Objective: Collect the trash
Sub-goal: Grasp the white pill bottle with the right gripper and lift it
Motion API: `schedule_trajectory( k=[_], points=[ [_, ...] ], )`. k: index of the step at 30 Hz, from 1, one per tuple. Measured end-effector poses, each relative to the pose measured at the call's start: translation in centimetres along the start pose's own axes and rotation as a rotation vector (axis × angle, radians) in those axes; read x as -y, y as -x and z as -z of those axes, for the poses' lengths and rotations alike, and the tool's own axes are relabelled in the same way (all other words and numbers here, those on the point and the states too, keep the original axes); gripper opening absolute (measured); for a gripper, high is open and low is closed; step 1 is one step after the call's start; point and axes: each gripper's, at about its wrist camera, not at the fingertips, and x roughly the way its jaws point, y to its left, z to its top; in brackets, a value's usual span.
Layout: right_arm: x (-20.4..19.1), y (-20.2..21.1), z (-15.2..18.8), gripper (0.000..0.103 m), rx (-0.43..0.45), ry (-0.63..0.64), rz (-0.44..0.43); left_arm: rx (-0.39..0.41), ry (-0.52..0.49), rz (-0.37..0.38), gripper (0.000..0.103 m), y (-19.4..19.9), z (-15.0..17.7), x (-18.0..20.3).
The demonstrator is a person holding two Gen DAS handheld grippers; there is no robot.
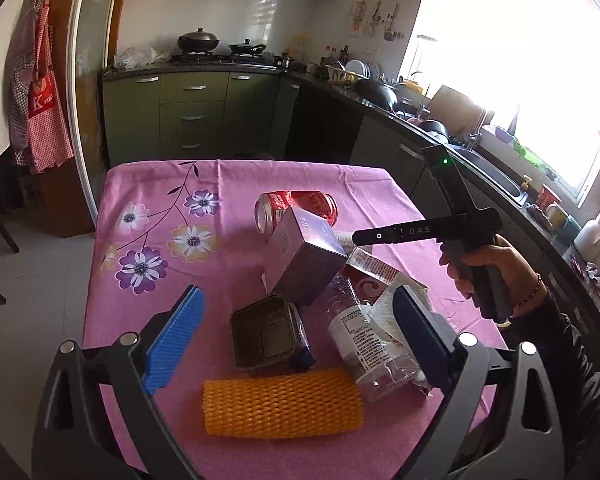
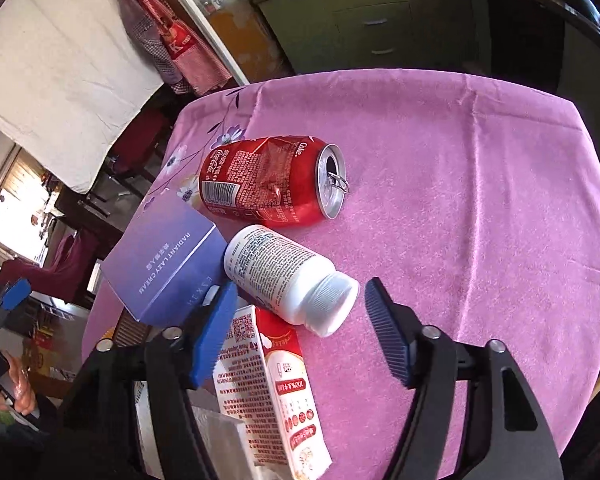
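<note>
Trash lies in a heap on the pink flowered tablecloth (image 1: 148,184). My left gripper (image 1: 296,336) is open wide above a dark foil tray (image 1: 264,336), a crushed clear bottle (image 1: 364,340) and an orange foam net (image 1: 282,402). Behind them are a purple box (image 1: 304,256), a red can (image 1: 296,210) and a milk carton (image 1: 380,276). My right gripper (image 2: 300,332) is open, and the cap of a lying white pill bottle (image 2: 288,276) sits between its blue pads without touching them. The red can (image 2: 268,180), purple box (image 2: 168,260) and carton (image 2: 268,392) lie around it.
A hand (image 1: 488,264) holds the right gripper at the table's right side. Green kitchen cabinets (image 1: 192,116) and a crowded counter (image 1: 380,92) run behind and to the right of the table. Aprons (image 1: 40,92) hang on the left. The tablecloth's far right part (image 2: 480,184) is bare.
</note>
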Motion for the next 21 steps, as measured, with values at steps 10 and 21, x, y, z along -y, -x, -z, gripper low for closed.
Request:
schedule_trajectory(
  k=[10,21],
  points=[
    [-3.9,-2.6,-1.4,0.078,-0.018,-0.1,0.187,-0.006,0.003,0.023,0.09,0.1,0.5,-0.6],
    [-4.9,-4.5,-2.2,0.086,-0.038,-0.155,0.289,0.005,0.035,0.04,0.09,0.8,1.3,-2.7]
  ],
)
